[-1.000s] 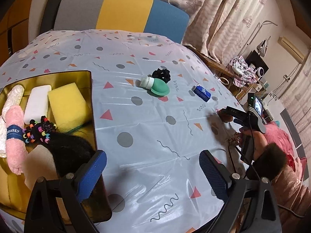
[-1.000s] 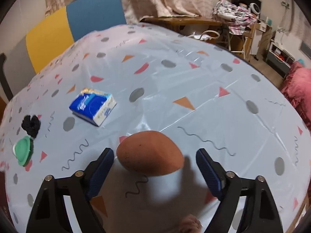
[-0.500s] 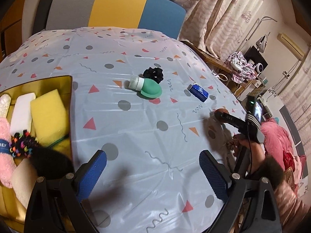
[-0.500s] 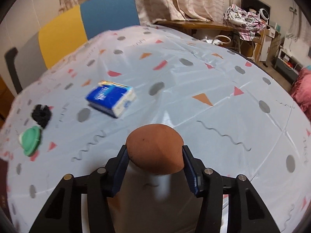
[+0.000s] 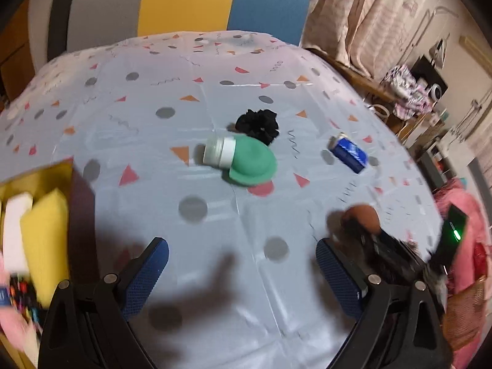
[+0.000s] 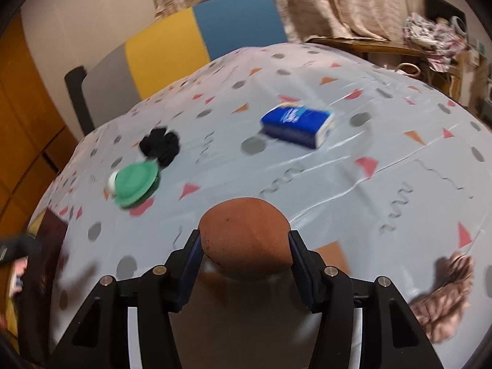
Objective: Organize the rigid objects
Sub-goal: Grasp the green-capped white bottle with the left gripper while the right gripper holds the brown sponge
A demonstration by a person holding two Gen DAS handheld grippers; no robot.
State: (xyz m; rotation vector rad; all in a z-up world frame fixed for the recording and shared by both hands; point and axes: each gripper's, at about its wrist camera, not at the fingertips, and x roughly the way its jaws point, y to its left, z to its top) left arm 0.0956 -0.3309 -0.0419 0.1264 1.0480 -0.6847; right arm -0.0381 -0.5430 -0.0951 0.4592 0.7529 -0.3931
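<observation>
- Left wrist view: the left claw (image 5: 243, 273) is spread wide with nothing between its blue pads, and it hangs over the counter (image 5: 153, 203), which has a pale cloth with dots, triangles and squiggles.
- In the middle of the counter lies a green cup with a white lid (image 5: 243, 161), tipped on its side. A black hair scrunchie (image 5: 258, 126) sits just behind it, touching or almost touching.
- To the right of them lies a blue tissue pack (image 5: 349, 152). Its writing is too blurry to read.
- At the left edge is a yellow tray (image 5: 37, 175) with a yellow sponge (image 5: 46, 240) and a white block (image 5: 13, 230) inside.
- At the right, the brown egg-shaped sponge (image 5: 363, 216) shows in the tip of the right claw, above the counter. This part is blurry.
- Right wrist view: the right claw (image 6: 246, 258) is pinching the brown egg-shaped sponge (image 6: 246, 236). Both blue pads press on its sides, and its jaws have just been closing on it. The sponge is lifted off the counter (image 6: 369, 190).
- Beyond it lie the blue tissue pack (image 6: 299, 124), the green cup (image 6: 135, 183) and the black hair scrunchie (image 6: 160, 146). The pack has white writing, but it is too blurry to read.
- A chair (image 6: 196, 40) with grey, yellow and blue stripes stands behind the counter.
</observation>
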